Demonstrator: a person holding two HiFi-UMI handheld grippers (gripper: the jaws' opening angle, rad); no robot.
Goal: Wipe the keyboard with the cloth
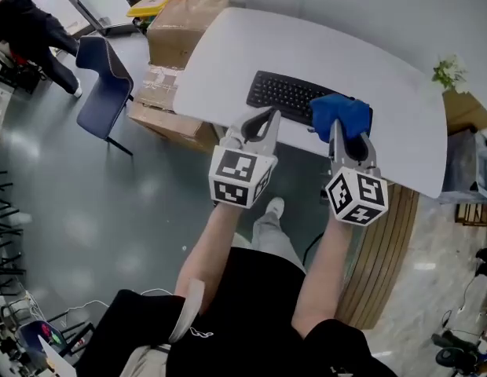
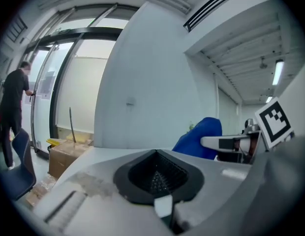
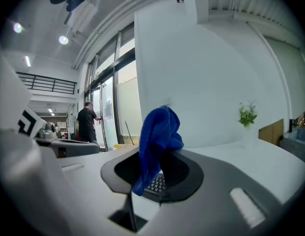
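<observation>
Right tongs (image 1: 343,136) clamped on the blue cloth (image 1: 340,113), which is bunched at their tips. Left tongs (image 1: 263,120) together, empty. Keyboard (image 1: 284,95) just ahead of both. Risk: my pinch looks small, so dragging may pull the cloth free or shove the unbraced keyboard across the surface (image 1: 228,53).

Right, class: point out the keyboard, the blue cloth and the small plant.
keyboard (image 1: 284,96), head view, middle of its keys.
blue cloth (image 1: 342,110), head view, top of the bunch.
plant (image 3: 247,115), right gripper view, its leaves.

Blue cloth (image 1: 340,116) bunched up, seemingly over the black keyboard (image 1: 287,95) at its right end.
</observation>
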